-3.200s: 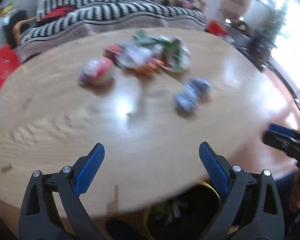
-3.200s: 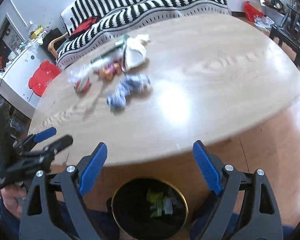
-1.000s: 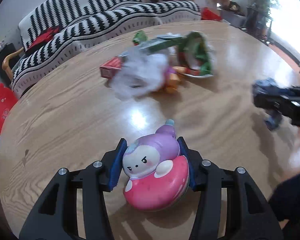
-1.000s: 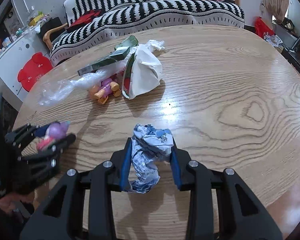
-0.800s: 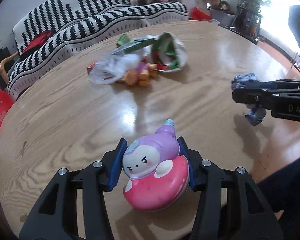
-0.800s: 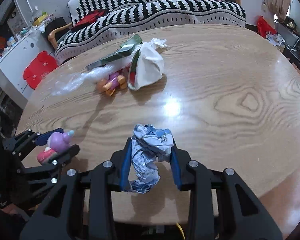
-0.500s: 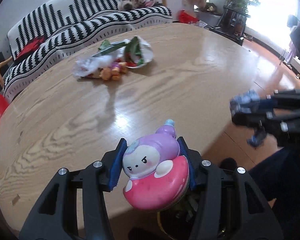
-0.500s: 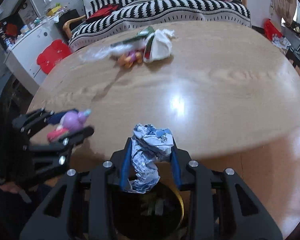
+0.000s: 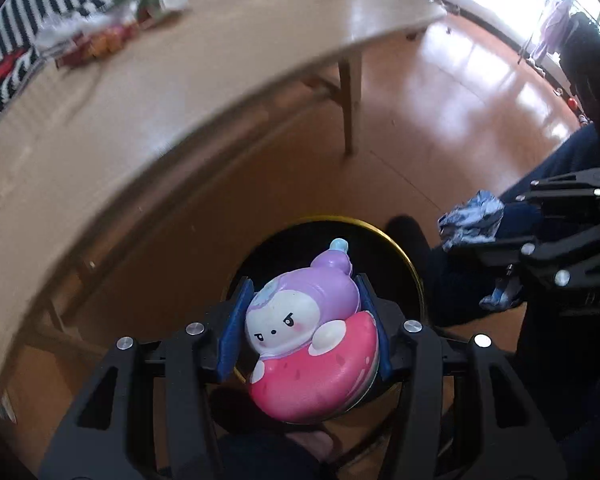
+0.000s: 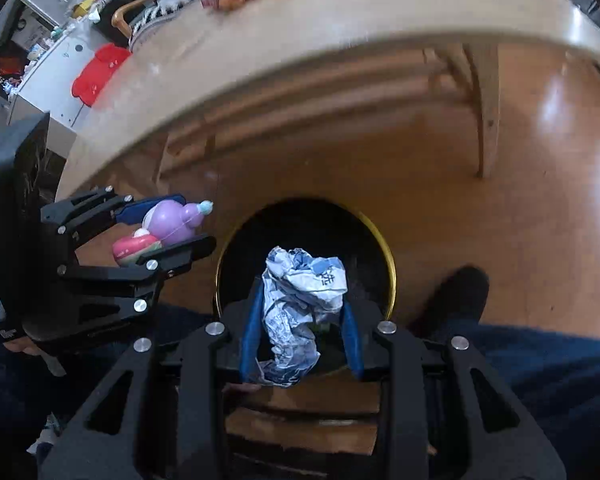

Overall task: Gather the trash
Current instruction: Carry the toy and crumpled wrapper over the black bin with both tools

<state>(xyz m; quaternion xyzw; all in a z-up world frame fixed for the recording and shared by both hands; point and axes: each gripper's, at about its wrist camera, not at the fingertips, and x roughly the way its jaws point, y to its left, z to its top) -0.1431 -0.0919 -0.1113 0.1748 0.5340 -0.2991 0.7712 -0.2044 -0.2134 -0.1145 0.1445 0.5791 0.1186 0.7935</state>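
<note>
My left gripper (image 9: 304, 320) is shut on a pink and purple cartoon toy (image 9: 308, 336) and hangs over the black bin with a gold rim (image 9: 404, 256) on the floor. My right gripper (image 10: 300, 332) is shut on a crumpled blue and white wrapper (image 10: 300, 300), also right above the bin (image 10: 388, 256). From the right wrist view, the left gripper (image 10: 168, 228) with the toy (image 10: 160, 228) sits just left of the bin. The left wrist view shows the right gripper (image 9: 484, 248) with the wrapper (image 9: 472, 220) to the bin's right.
The round wooden table (image 9: 180, 60) curves above the bin, its edge close by. More trash (image 9: 112, 28) lies at the table's far side. The table's leg (image 9: 348, 100) stands on the wooden floor. A person's dark trouser legs (image 10: 540, 380) flank the bin.
Both grippers have pulled back off the table with their loads and tipped downward, so the bin now lies under them. The table has slid up and away in both views.
</note>
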